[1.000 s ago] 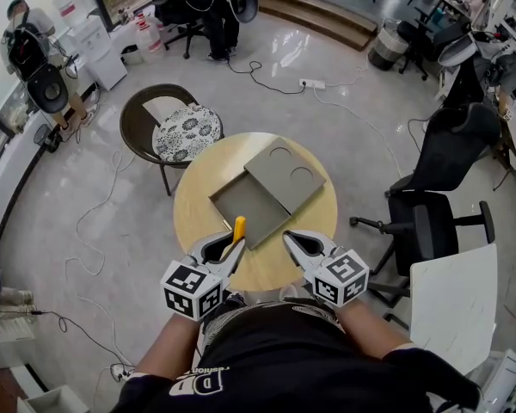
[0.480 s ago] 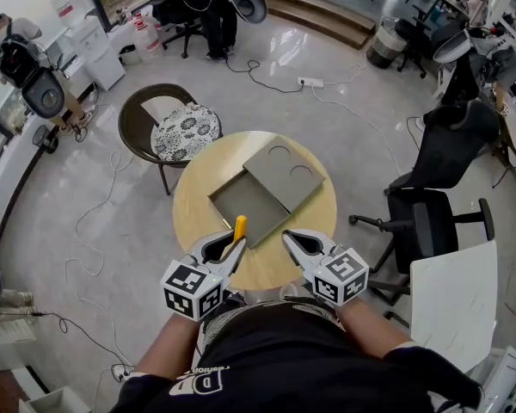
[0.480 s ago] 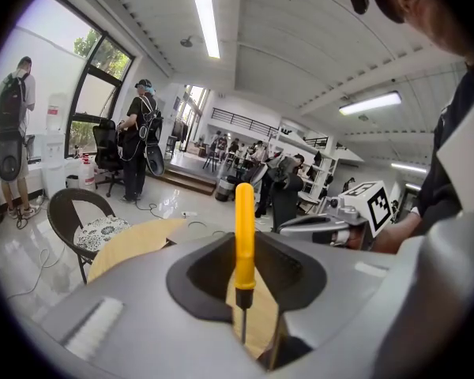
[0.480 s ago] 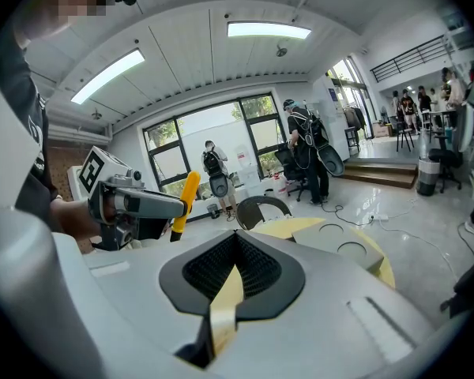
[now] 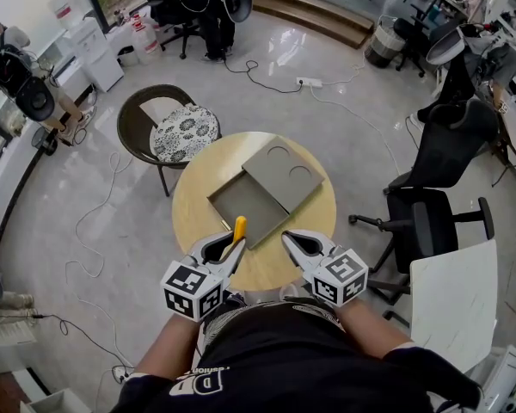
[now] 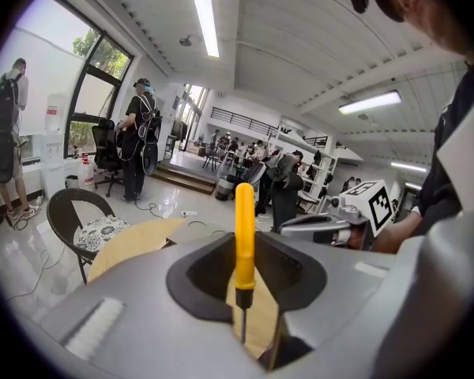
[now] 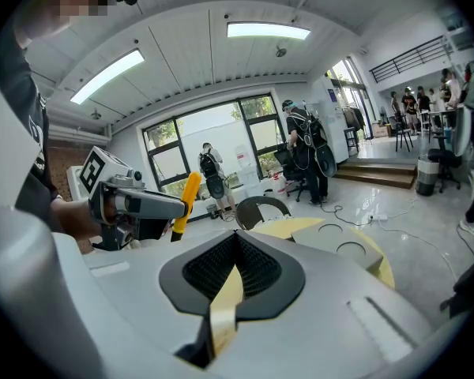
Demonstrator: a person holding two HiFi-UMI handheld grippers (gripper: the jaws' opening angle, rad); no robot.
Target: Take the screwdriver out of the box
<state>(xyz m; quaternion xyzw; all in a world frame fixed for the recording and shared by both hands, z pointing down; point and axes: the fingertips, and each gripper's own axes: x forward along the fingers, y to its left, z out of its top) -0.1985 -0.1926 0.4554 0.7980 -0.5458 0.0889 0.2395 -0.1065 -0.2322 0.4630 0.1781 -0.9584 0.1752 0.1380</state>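
Above a round wooden table (image 5: 196,203) in an office, your left gripper (image 5: 234,246) clamps the screwdriver (image 5: 239,227), handle upward; right gripper (image 5: 289,238) closed, empty.

An open office: swivel chairs (image 5: 423,229), ceiling strip lights (image 6: 208,20), polished floor (image 5: 95,153).

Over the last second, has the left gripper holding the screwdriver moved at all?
No. The left gripper keeps the screwdriver at the same spot by the box's near corner on the table.
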